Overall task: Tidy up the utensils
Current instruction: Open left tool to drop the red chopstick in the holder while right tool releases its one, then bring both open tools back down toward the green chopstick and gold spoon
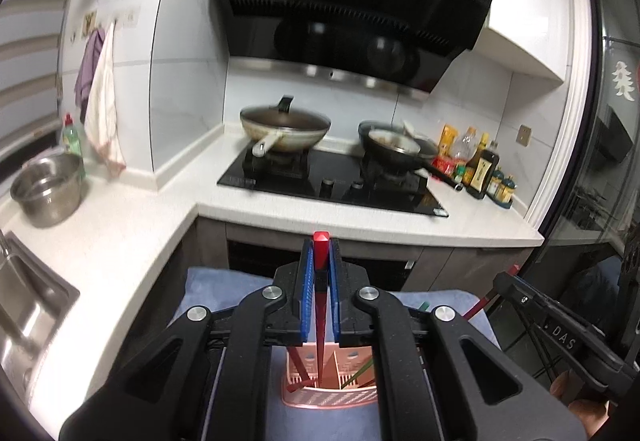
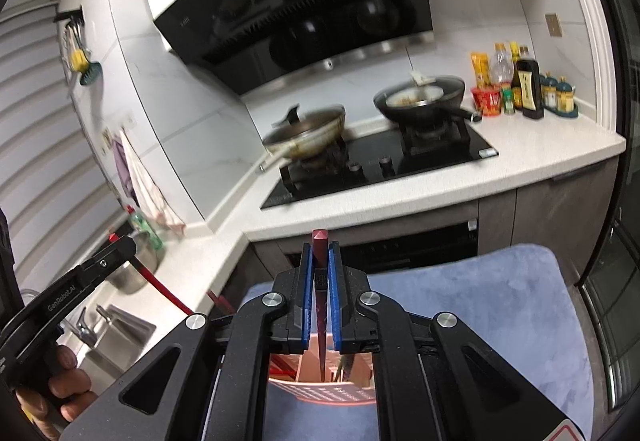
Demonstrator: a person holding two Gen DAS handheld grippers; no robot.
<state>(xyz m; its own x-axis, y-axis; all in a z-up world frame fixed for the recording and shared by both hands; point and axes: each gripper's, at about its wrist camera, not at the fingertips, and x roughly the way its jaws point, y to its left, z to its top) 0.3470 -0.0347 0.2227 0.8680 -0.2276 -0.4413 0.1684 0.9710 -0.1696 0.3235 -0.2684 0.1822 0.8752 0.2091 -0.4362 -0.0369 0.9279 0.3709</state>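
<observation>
Chopsticks are the job: each gripper is clamped on one, the left gripper [image 1: 320,269] on a red chopstick [image 1: 320,253] and the right gripper [image 2: 320,273] on a dark red chopstick [image 2: 319,245]. Both tips point down into the pink holder [image 1: 330,397] just below the jaws, where a few sticks already stand, so I judge the sorting well underway, with these two not yet released.

Both tools, left [image 1: 320,253] and right [image 2: 320,253], clamped, angled slightly downward.

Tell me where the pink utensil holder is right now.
In both wrist views the pink utensil holder stands on the blue mat, low and centre, just below the gripper fingers.
</observation>
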